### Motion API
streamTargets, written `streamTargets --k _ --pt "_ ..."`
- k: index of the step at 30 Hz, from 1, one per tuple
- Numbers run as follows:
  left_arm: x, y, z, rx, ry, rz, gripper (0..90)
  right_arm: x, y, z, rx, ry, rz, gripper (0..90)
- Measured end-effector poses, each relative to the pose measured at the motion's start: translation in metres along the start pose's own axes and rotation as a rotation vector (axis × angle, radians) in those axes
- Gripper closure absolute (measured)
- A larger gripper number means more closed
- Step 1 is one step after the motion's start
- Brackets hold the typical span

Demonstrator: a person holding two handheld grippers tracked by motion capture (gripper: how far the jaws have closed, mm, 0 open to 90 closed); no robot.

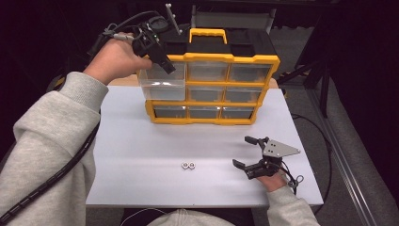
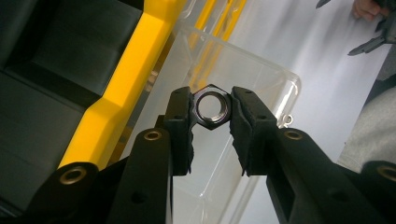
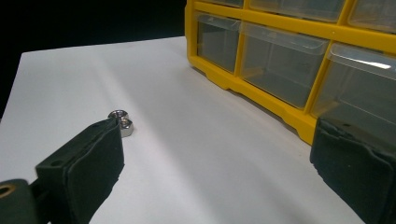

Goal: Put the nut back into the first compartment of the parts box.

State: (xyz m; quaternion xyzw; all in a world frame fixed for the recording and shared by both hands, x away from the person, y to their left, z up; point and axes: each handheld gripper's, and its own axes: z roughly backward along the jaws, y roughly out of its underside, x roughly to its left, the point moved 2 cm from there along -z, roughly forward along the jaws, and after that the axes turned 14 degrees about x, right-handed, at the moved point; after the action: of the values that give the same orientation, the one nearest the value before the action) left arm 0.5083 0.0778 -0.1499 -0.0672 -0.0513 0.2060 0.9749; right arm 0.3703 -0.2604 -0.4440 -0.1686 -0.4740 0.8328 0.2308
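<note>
At the near edge of the white rectangular table, the right gripper is held low by a hand in a grey sleeve, its black jaws spread wide and holding nothing. Just beyond it, toward the middle of the table, two small silver hex nuts are seen lying side by side, touching. Farther back, a yellow and black plastic organiser with clear drawers stands upright, and its top-left clear plastic drawer is pulled out. Over that open drawer the left gripper is poised, and a dark metal hex nut is pinched by its flats between the padded jaws, as shown in the left gripper view. The step in hand appears to be the dropping of this nut into the drawer. The next move would call for the jaws to be parted above the drawer, well inside its walls, so that the nut falls in rather than onto the table.
</note>
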Motion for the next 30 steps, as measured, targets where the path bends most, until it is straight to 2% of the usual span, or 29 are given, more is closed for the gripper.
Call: streamTargets --k 6,14,20,30 --pt "0.004 -0.006 -0.017 0.03 0.018 0.002 69.5 0.0 0.0 0.0 0.0 -0.001 0.002 3.4" --pt "0.005 -0.008 -0.029 0.048 0.039 0.001 69.5 0.0 0.0 0.0 0.007 -0.003 0.004 3.4" --pt "0.006 -0.01 -0.04 0.083 0.057 -0.001 69.5 0.001 0.0 -0.001 0.007 -0.004 0.004 3.4" --pt "0.008 -0.01 -0.048 0.117 0.079 -0.006 69.5 0.0 0.001 -0.001 0.01 -0.004 0.008 3.4"
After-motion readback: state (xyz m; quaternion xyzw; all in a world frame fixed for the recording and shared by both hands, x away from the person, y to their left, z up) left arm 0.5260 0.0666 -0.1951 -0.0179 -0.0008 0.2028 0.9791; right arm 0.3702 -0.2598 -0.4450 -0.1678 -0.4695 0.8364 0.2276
